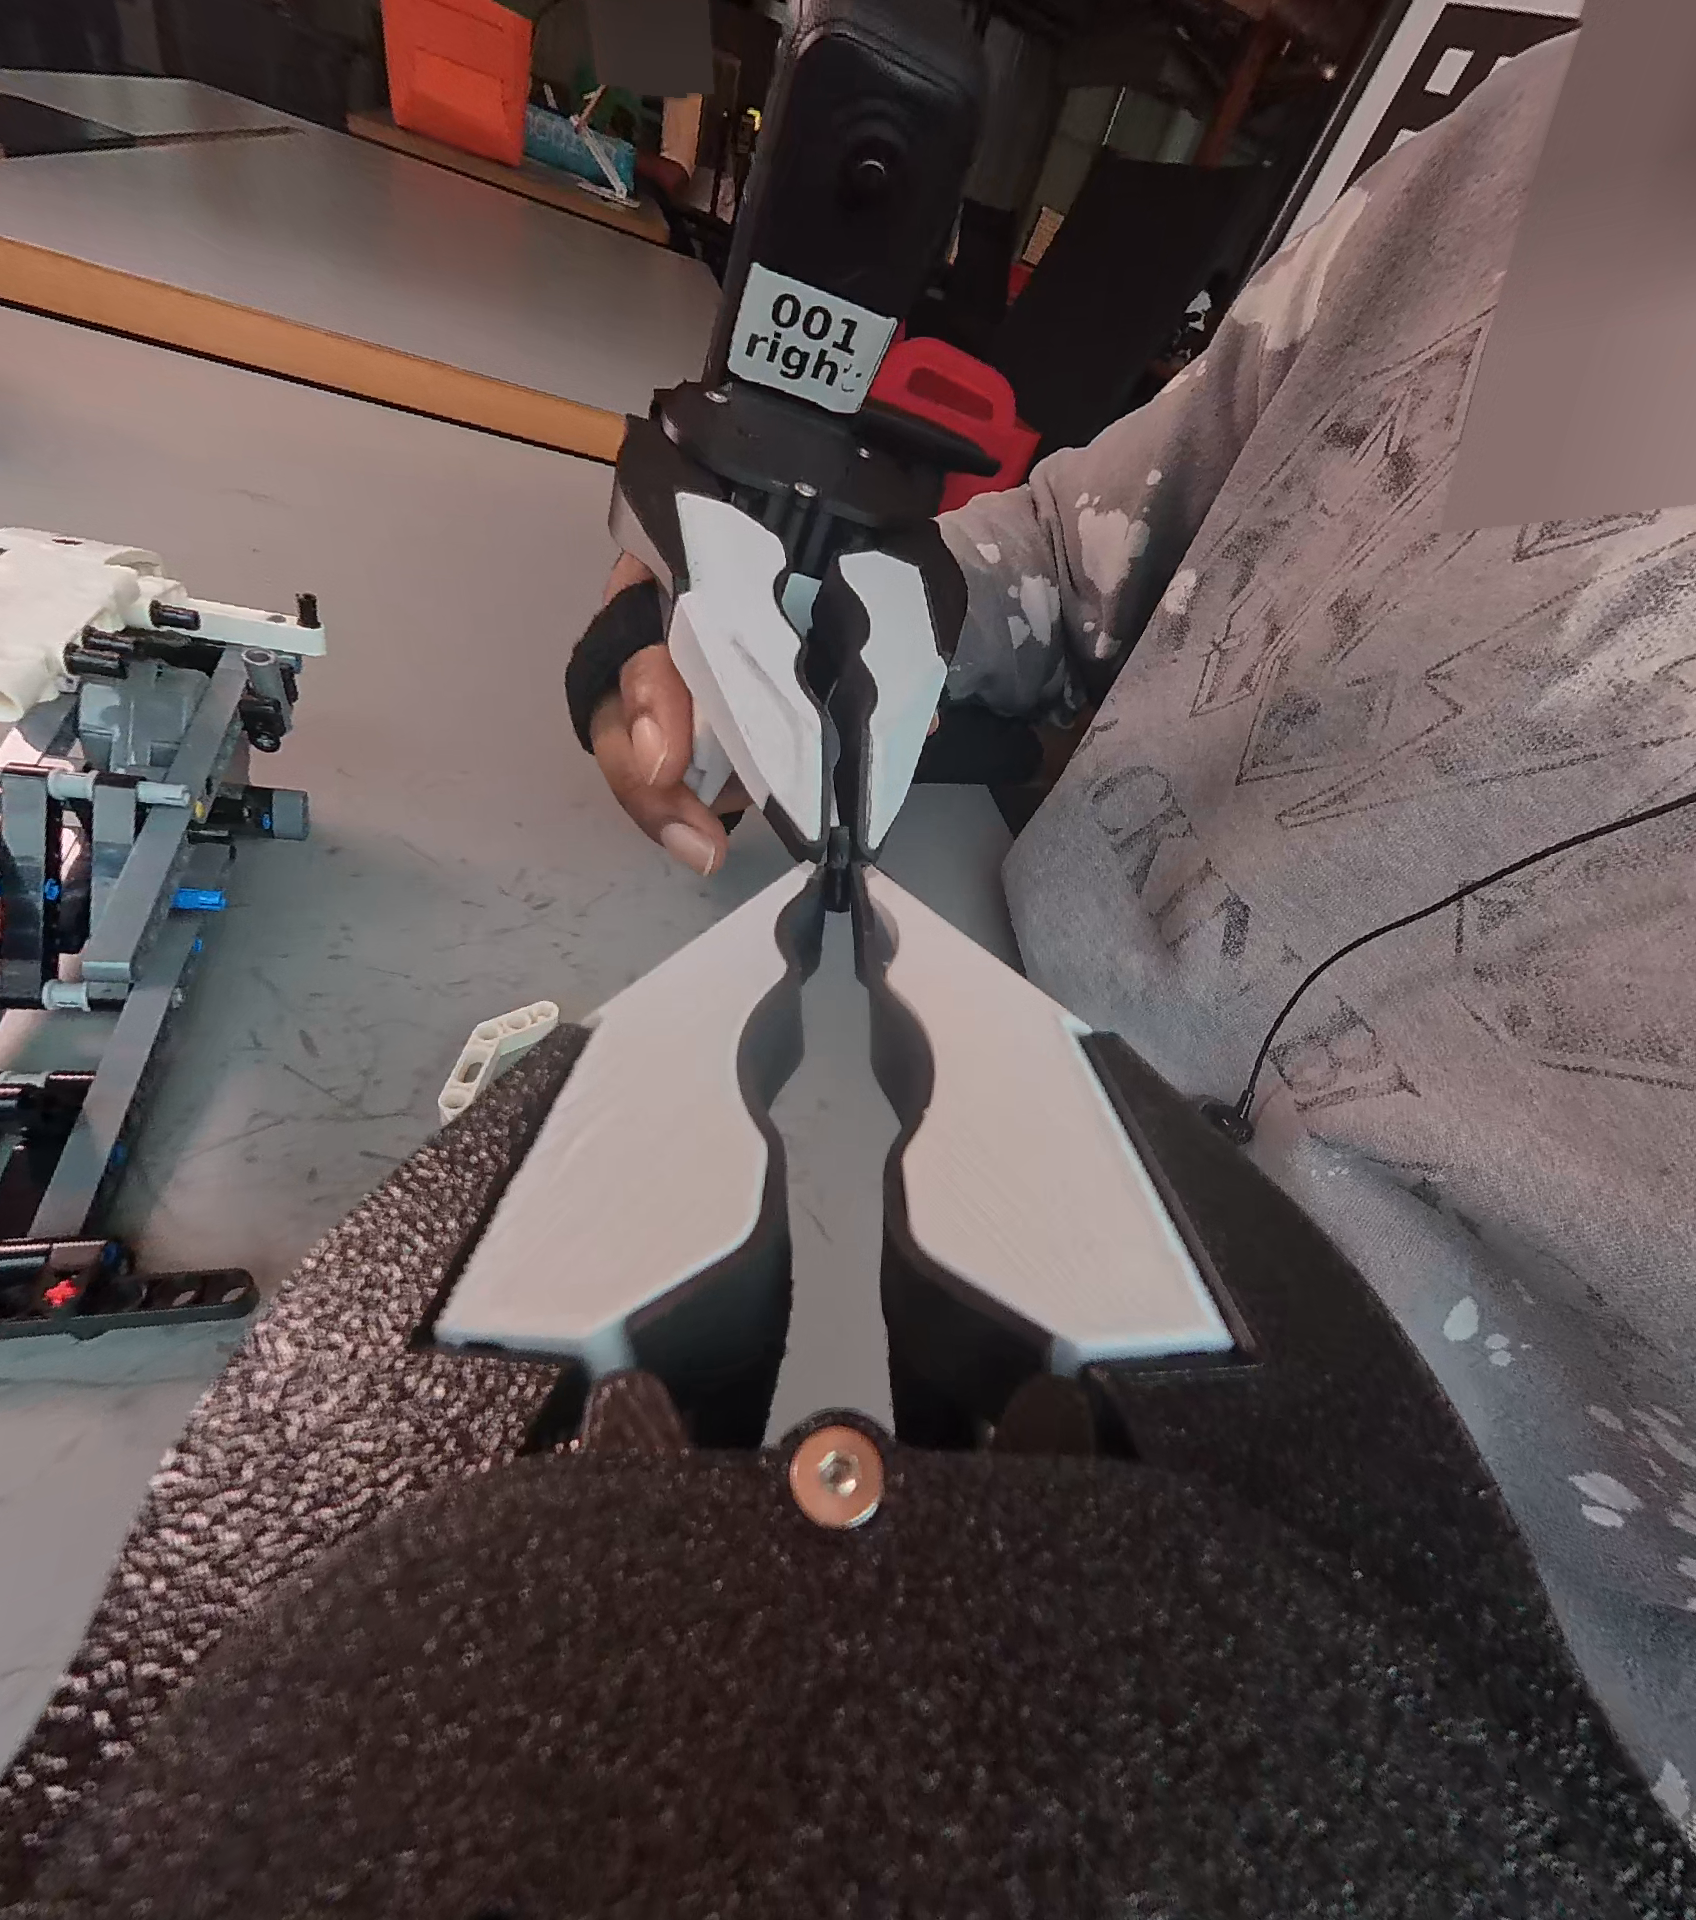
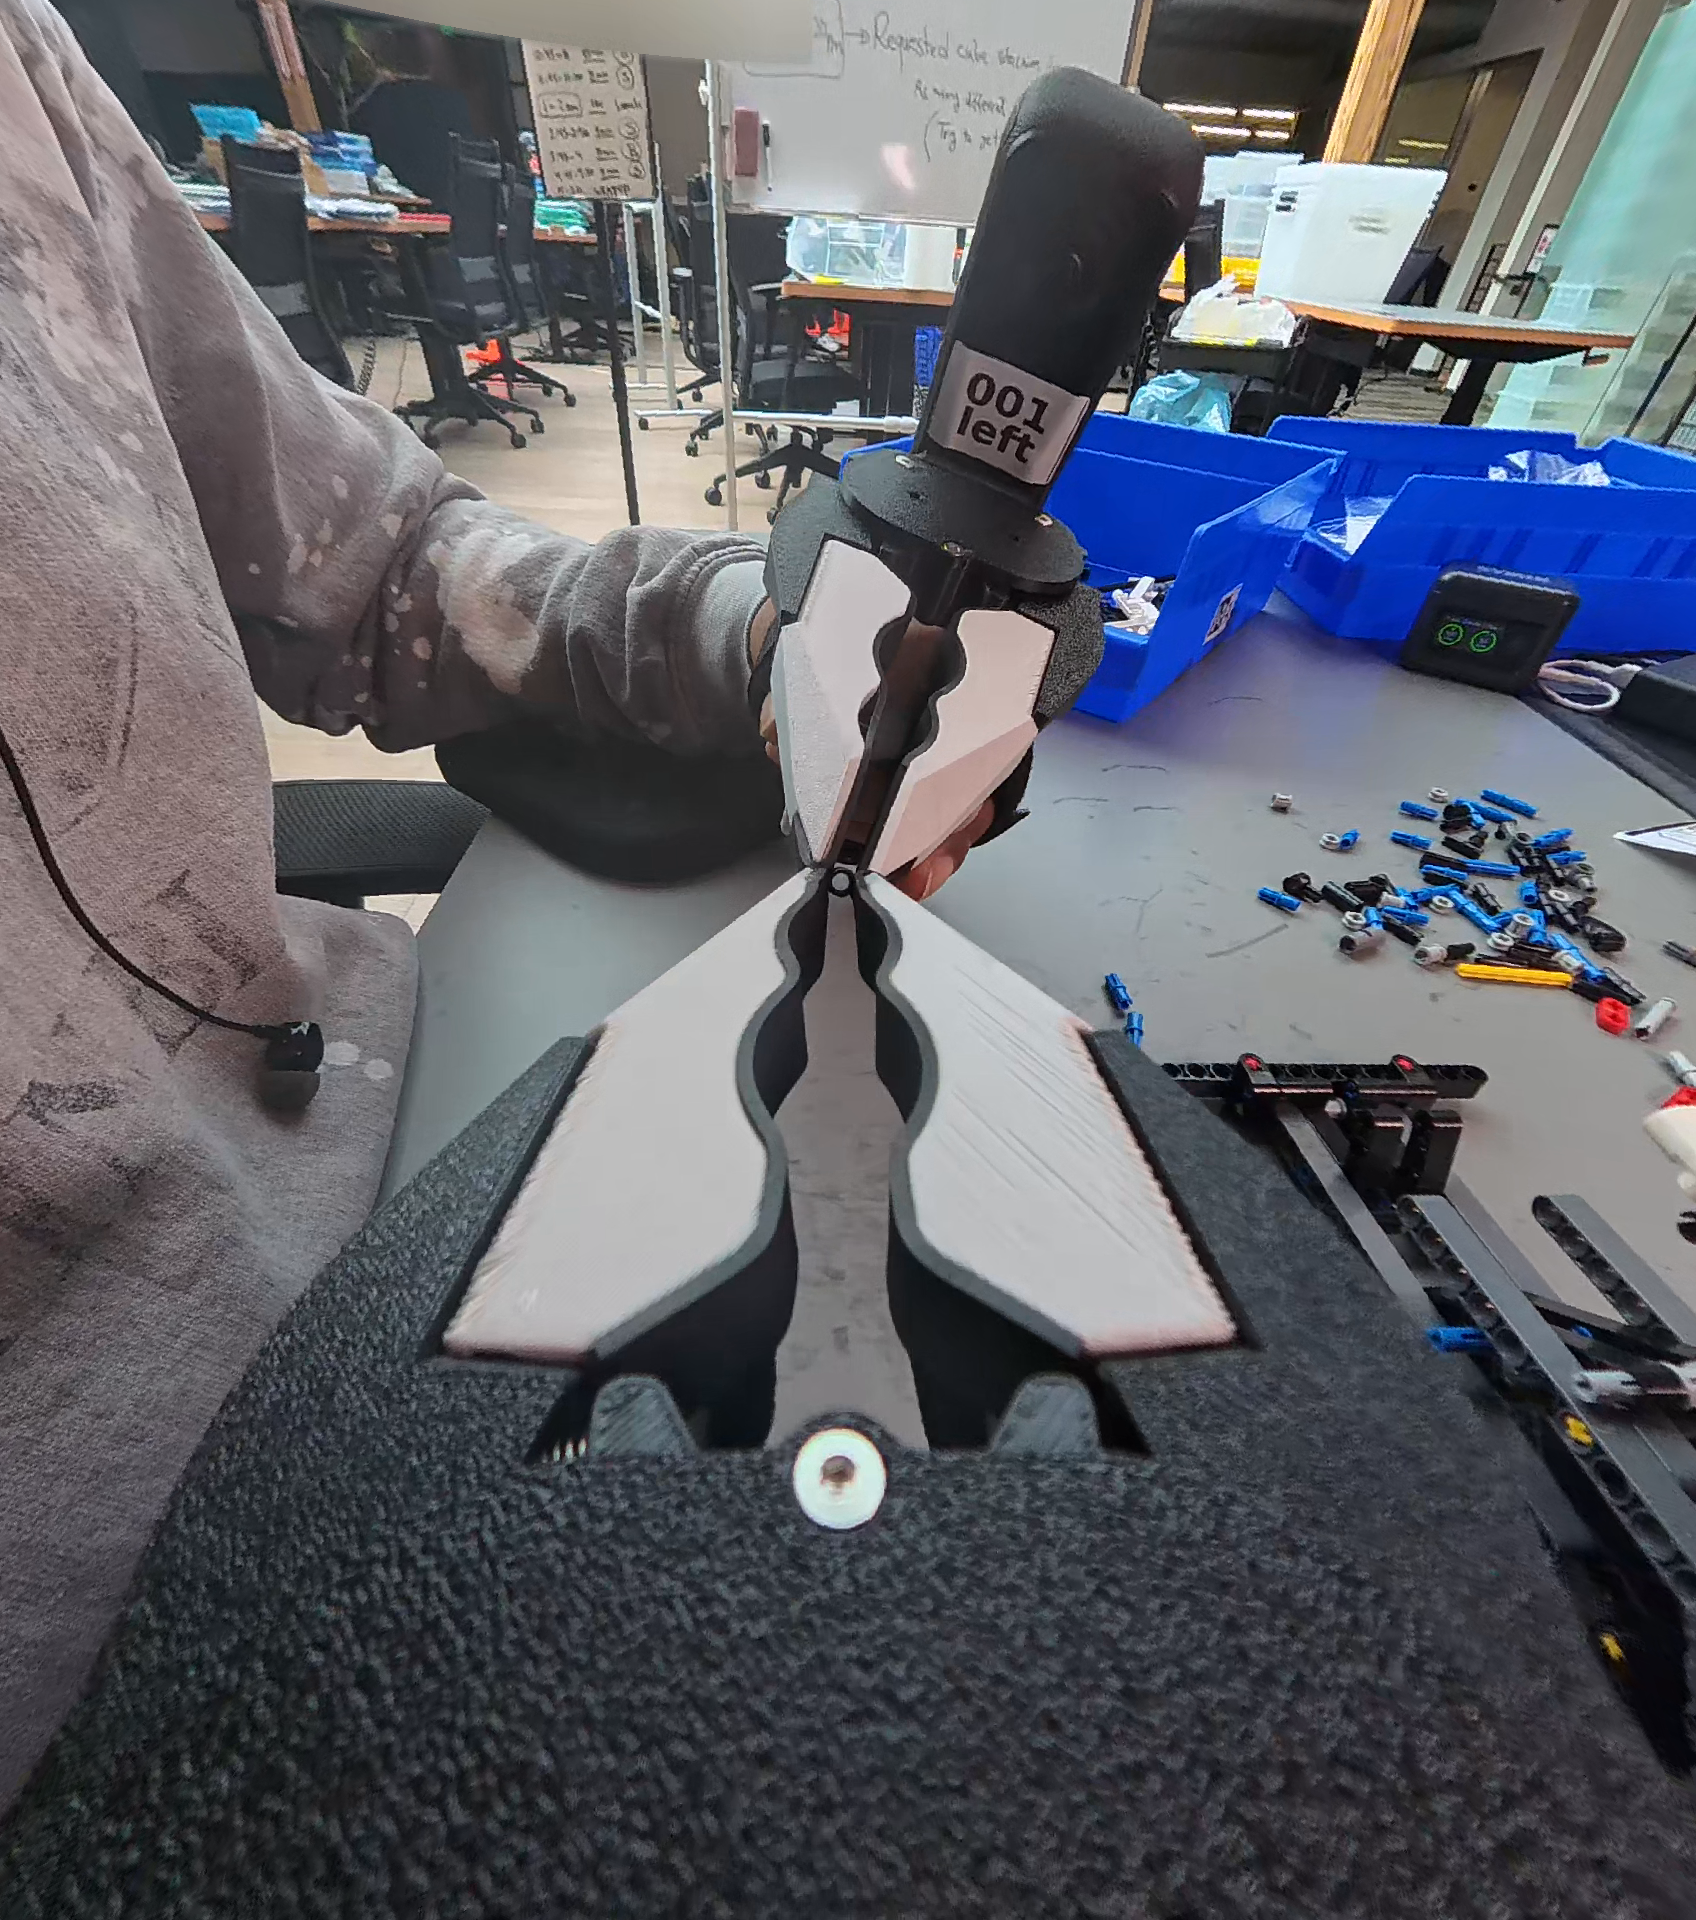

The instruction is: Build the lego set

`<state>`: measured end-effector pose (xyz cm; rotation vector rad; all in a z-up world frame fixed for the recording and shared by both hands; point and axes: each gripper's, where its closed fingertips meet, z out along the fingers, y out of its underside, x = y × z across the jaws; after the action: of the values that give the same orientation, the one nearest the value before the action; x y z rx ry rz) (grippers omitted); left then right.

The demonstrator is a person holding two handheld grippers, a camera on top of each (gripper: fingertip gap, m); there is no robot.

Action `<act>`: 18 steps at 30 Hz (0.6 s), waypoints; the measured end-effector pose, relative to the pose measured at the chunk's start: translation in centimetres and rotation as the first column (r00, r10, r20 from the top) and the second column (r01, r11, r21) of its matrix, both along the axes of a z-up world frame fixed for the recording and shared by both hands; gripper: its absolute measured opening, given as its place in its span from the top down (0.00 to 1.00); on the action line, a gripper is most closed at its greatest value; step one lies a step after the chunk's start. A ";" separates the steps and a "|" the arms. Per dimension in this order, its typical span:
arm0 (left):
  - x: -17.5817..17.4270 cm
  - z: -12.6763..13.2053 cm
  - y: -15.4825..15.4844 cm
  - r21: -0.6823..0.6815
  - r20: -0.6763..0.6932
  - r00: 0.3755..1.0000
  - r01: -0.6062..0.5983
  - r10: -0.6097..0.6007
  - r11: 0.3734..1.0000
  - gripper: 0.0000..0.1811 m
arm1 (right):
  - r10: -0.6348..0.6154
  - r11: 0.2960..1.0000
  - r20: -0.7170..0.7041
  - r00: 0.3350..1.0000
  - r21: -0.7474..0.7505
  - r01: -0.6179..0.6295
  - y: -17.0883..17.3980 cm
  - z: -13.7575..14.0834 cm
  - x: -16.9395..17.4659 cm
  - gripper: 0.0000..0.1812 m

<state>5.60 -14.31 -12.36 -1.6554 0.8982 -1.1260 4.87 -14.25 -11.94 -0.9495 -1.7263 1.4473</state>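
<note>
The left hand-held gripper (image 1: pixel 836 896) and the right hand-held gripper (image 2: pixel 840 883) met tip to tip, each pointing at the other, their white fingers (image 1: pixel 657 1132) drawn nearly together. Both pairs of tips pinched the same small black pin (image 1: pixel 837 871) between them. A bare hand (image 1: pixel 662 758) gripped the right unit from behind, thumb wrapped in black; grey sleeves (image 2: pixel 501 613) led back to the body.

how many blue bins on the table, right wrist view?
2: one blue bin just right of the left gripper, the other behind the small screen device. More may sit out of frame.
</note>
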 end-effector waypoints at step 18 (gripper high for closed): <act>0.2 -1.6 -0.8 -0.007 -0.112 0.993 0.030 -0.031 1.000 0.97 | 0.046 0.998 0.062 0.997 0.029 -0.048 -0.8 -1.5 0.3 0.98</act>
<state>5.83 -15.09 -14.00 -1.7285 0.9955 -1.0656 5.13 -15.01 -13.48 -0.9518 -1.8216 1.4306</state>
